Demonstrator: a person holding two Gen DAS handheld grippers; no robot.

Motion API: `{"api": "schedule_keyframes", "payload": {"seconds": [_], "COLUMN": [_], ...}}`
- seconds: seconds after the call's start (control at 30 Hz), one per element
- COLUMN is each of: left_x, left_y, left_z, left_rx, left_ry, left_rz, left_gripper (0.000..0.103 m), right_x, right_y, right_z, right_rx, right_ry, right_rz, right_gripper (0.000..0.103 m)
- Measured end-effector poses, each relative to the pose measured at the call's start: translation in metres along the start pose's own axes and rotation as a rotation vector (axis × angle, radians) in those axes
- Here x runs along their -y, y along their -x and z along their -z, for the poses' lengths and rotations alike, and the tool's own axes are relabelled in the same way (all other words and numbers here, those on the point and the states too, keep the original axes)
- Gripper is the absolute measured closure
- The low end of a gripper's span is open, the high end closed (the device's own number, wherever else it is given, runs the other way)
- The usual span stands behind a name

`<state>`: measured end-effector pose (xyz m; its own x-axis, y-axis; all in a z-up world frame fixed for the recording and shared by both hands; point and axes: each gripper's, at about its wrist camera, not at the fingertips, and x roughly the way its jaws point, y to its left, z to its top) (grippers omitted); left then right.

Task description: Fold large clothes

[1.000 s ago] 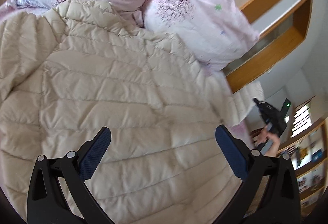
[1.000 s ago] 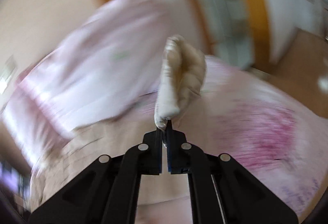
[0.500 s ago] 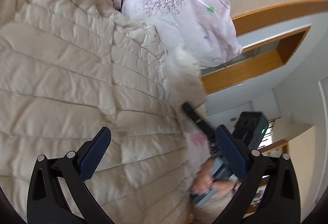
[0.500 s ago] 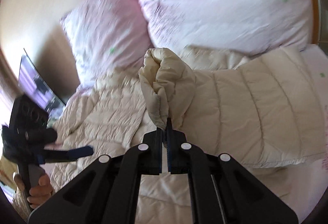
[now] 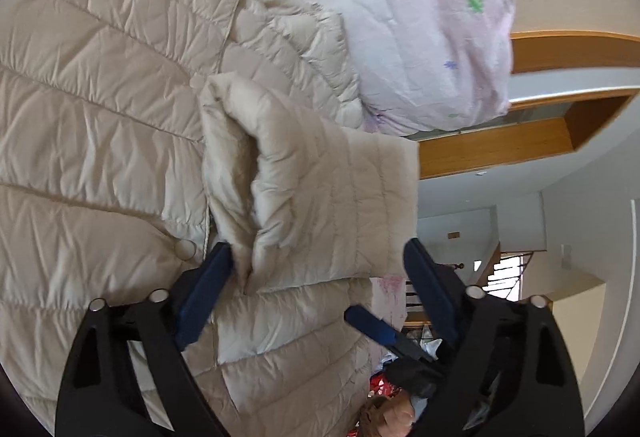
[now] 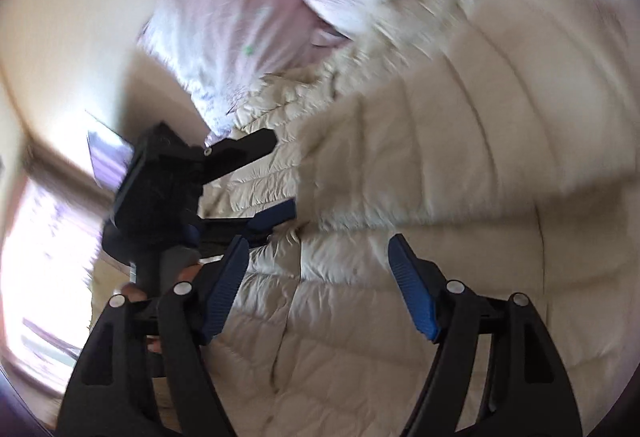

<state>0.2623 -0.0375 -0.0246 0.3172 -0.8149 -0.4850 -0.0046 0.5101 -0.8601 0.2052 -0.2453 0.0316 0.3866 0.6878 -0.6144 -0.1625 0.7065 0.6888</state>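
The bed (image 5: 390, 287) carries my cream quilted jacket (image 5: 100, 125), spread flat with its collar toward the two pink pillows (image 5: 420, 17). The sleeve (image 5: 320, 197) now lies folded across the jacket's body, its long axis running crosswise from the outer edge inward, cuff end toward the front seam. My left tool (image 5: 316, 287) is the nearer one: the sleeve sits directly ahead of it, between its blue pads. The jaws have just been narrowing yet stand apart, and whether the left pad presses the cloth I cannot tell. My right tool (image 6: 316, 281) has just been opening and has let the sleeve go; its jaws gape over bare quilting with nothing between them. I judge the next fold starts from the left side.
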Motion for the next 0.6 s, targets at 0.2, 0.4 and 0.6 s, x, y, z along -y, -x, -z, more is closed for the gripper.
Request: {"api": "schedule_keyframes", "payload": {"seconds": [0.2, 0.4, 0.6], "left_x": [-0.006, -0.005, -0.008], "left_y": [-0.018, 0.009, 0.076], "left_z": [-0.004, -0.015, -0.025], "left_rx": [-0.020, 0.069, 0.250], "left_ry": [-0.010, -0.046, -0.103], "left_rz": [-0.045, -0.068, -0.145], "left_gripper": [0.088, 0.097, 0.097], "right_x": [0.052, 0.087, 0.096], "right_y": [0.010, 0.025, 0.030], "right_z": [0.000, -0.007, -0.014], "right_rx": [0.047, 0.183, 0.255], "right_ry": [-0.239, -0.419, -0.463], "right_rz": [-0.019, -0.037, 0.019], "right_gripper": [0.031, 0.031, 0.031]}}
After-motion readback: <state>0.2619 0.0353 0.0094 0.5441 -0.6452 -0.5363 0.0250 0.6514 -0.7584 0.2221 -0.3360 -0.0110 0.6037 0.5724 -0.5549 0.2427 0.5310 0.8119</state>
